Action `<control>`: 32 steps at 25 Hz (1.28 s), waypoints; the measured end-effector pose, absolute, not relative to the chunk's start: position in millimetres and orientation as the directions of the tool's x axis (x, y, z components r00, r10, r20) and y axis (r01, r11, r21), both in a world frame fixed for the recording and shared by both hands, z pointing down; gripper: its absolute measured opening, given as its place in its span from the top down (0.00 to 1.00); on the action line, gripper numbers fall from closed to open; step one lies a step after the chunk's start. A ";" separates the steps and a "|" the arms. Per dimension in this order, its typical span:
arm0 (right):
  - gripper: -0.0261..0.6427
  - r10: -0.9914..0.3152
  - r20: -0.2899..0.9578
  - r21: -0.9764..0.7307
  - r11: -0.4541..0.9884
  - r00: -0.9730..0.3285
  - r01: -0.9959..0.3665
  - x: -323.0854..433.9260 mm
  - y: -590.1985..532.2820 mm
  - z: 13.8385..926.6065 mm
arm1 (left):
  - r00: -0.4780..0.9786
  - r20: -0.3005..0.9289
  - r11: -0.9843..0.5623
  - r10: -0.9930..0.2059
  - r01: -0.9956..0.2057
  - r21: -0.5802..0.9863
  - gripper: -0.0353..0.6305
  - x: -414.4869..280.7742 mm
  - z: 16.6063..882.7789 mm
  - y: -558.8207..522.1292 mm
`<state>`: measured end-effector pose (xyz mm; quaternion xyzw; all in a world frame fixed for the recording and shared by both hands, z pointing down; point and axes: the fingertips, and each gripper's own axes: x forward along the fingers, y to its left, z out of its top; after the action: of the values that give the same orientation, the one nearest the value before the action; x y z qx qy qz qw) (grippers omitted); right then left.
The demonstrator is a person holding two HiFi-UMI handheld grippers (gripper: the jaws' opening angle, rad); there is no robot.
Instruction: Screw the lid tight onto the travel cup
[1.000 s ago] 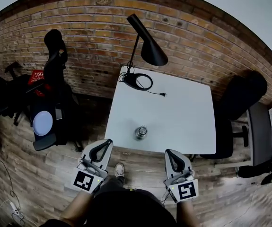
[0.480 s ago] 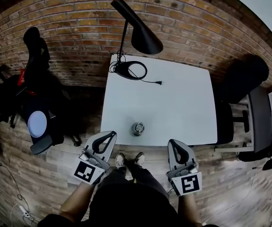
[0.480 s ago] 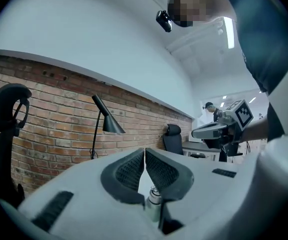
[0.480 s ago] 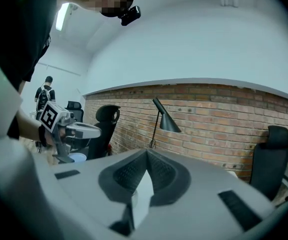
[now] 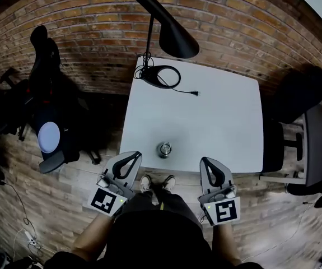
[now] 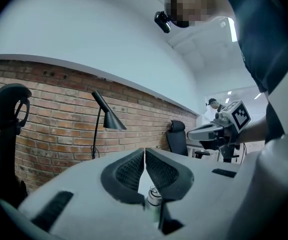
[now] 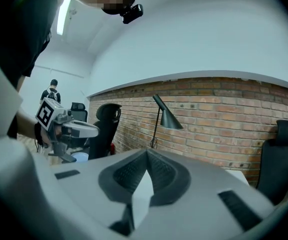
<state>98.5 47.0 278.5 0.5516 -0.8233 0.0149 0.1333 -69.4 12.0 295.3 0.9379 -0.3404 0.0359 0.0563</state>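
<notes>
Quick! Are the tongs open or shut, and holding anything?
Left tongs: shut, holding nothing.
Right tongs: shut, holding nothing.

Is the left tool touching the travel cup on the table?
Apart. The head view shows a clear gap between the left tool and the travel cup; its jaws are shut on nothing.

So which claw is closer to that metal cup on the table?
Left. The left claw hangs just left of the cup, at the near edge of the table; the right claw is farther off to its right.
</notes>
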 end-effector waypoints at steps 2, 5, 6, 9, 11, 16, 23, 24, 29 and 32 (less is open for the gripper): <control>0.94 -0.900 0.239 0.113 0.399 -0.365 -0.910 100.7 45.3 282.9 | 0.755 0.109 -0.751 -0.647 -0.655 0.079 0.90 -67.9 298.7 14.4; 0.94 -0.886 0.249 0.107 0.428 -0.392 -0.898 101.7 41.5 293.0 | 0.741 0.133 -0.740 -0.658 -0.669 0.071 0.90 -64.4 308.4 14.1; 0.94 -0.877 0.249 0.107 0.446 -0.410 -0.889 99.7 40.4 296.7 | 0.738 0.141 -0.737 -0.660 -0.672 0.072 0.90 -62.7 312.5 13.6; 0.91 -0.844 0.263 0.094 0.505 -0.468 -0.858 89.3 40.0 312.6 | 0.736 0.164 -0.735 -0.656 -0.673 0.080 0.90 -57.0 327.6 13.4; 0.84 -0.823 0.286 0.084 0.532 -0.491 -0.842 84.3 38.4 328.7 | 0.745 0.177 -0.742 -0.643 -0.663 0.096 0.90 -50.5 340.9 12.4; 0.74 -0.755 0.354 0.050 0.605 -0.552 -0.795 70.6 29.9 380.2 | 0.774 0.218 -0.771 -0.594 -0.625 0.120 0.90 -31.1 380.8 9.3; 0.64 -0.677 0.415 0.009 0.671 -0.608 -0.742 58.4 25.7 447.9 | 0.811 0.227 -0.803 -0.539 -0.576 0.151 0.74 -5.9 414.9 5.0; 0.63 -0.671 0.411 -0.005 0.675 -0.617 -0.737 55.6 25.3 453.2 | 0.813 0.233 -0.806 -0.534 -0.573 0.150 0.74 -5.6 418.5 5.3; 0.56 -0.622 0.372 -0.017 0.738 -0.689 -0.675 36.8 19.0 468.9 | 0.821 0.250 -0.809 -0.514 -0.561 0.178 0.71 -4.1 432.8 4.4; 0.51 -0.594 0.354 -0.031 0.765 -0.722 -0.644 27.4 16.0 477.8 | 0.833 0.248 -0.819 -0.495 -0.542 0.187 0.67 2.3 439.4 5.2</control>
<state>27.4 16.0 477.8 0.3345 -0.9249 0.0759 0.1640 2.3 5.2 439.4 0.9490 -0.2732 0.0944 0.1256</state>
